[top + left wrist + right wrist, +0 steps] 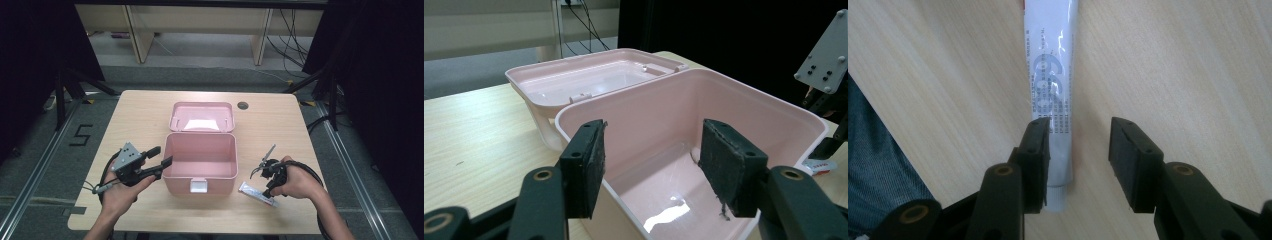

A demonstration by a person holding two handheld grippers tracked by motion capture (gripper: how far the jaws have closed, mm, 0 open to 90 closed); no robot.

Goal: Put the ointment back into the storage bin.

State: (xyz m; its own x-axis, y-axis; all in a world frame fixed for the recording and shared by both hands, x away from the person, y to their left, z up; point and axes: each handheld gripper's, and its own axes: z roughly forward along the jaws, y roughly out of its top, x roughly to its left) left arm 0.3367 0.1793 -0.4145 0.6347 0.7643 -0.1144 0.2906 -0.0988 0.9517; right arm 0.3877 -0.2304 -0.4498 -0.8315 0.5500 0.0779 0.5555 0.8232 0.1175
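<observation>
Lying under the open right hand-held gripper (1078, 155): tube (1050, 80).

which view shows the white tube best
The right gripper view: the tube lies close on the table, its print visible, partly behind one of the fingers. The high view shows it small, right of the pink box. The left gripper view catches just its end beyond the box.

Even overhead light is falling on the tabletop (140, 115), while darkness is surrounding it. Glare is shining on the floor of the pink box (664, 200). The tube (1050, 75) is reflecting light, slightly blurred.
</observation>
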